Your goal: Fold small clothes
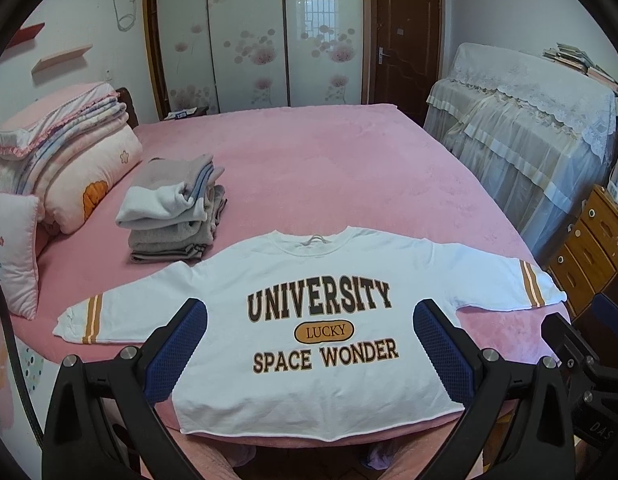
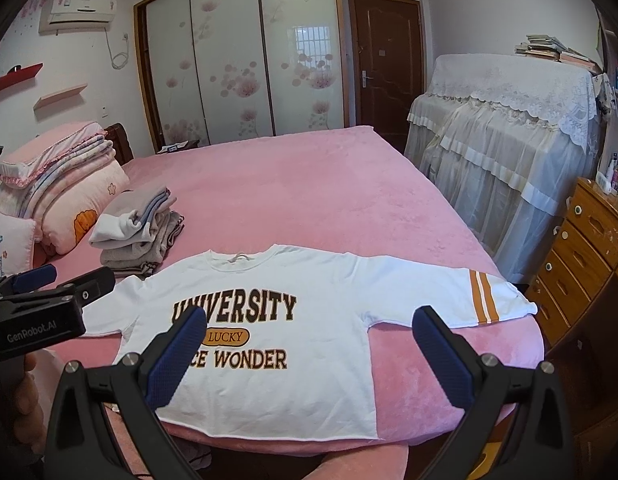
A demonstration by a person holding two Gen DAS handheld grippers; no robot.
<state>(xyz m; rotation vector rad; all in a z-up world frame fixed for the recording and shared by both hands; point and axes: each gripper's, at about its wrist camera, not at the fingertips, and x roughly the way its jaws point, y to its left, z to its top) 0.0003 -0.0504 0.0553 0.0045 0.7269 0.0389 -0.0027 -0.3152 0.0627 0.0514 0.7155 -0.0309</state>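
Pink bed [image 1: 309, 168] fills most of the room, plush cover smooth across the middle. Behind it, wardrobe [image 1: 253, 36] with flower-print sliding panels, brown door [image 1: 405, 48] to its right. Right side: tall piece of furniture under a white lace cover [image 1: 521, 120], books stacked on top, then a wooden drawer chest [image 1: 593, 248] nearer the foot of the bed. Head of the bed, left: folded quilts and pillows [image 1: 65, 152] piled up. White sweatshirt [image 1: 317, 320] lies flat, front up, at the near edge of the bed, both sleeves spread out sideways, hem just at the mattress edge; print reads UNIVERSITY / LUCKY / SPACE WONDER, orange stripes on each cuff. Stack of folded grey and white clothes [image 1: 177, 208] sits just beyond the sweatshirt's left shoulder, near the quilt pile, apart from the sweatshirt body though its base comes close to the sleeve. Left gripper [image 1: 309, 344] hovers over the sweatshirt's lower front, jaws spread wide, blue pads clear of the fabric, nothing held. Right gripper [image 2: 309, 344] hovers over the sweatshirt's right side near the armpit, jaws equally wide, nothing held. Right wrist view also catches the left gripper's black body at its left edge.
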